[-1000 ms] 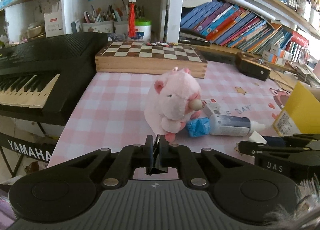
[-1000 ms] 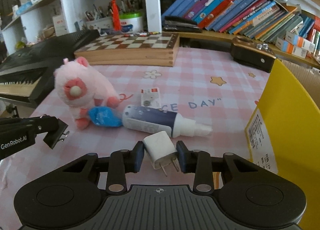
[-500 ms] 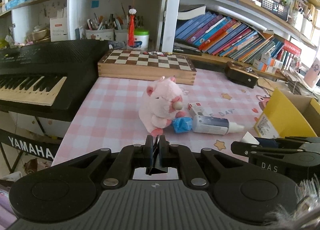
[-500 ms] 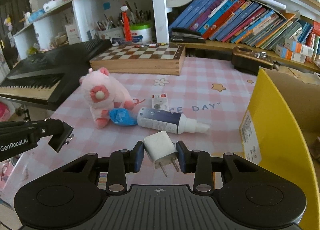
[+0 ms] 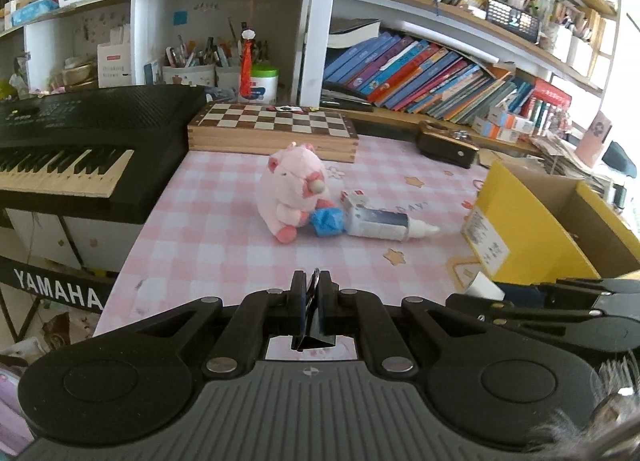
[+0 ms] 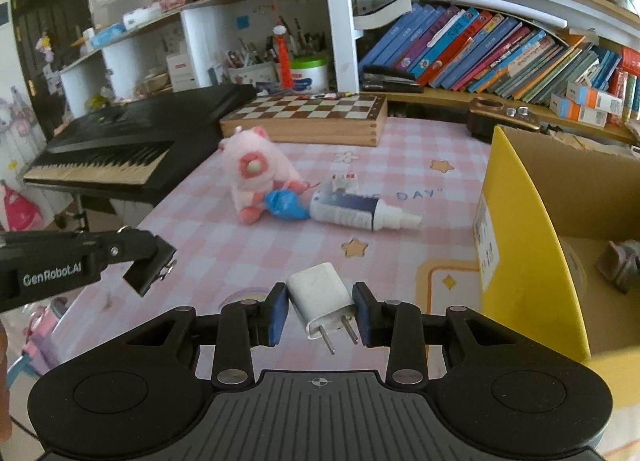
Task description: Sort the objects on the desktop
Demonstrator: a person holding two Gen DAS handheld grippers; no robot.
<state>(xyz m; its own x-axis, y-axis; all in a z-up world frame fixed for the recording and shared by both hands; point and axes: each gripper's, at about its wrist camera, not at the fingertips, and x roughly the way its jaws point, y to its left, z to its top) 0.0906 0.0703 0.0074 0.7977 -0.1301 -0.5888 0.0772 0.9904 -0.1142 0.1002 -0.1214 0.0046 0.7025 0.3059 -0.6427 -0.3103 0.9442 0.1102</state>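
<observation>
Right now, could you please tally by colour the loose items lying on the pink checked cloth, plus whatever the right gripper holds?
Pink: 1, plush pig
Blue: 1, crumpled wrapper
White and navy: 1, spray bottle
White with red: 1, small packet
White: 1, charger plug, in the right gripper
Total: 5

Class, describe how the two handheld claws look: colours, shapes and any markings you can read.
Both are black plastic. Each has a ribbed grey-black body with round discs, silver rivets and linkage arms. The right claw has blue pads. Seen from the side, the left claw bears white "GenRobot.AI" lettering.
</observation>
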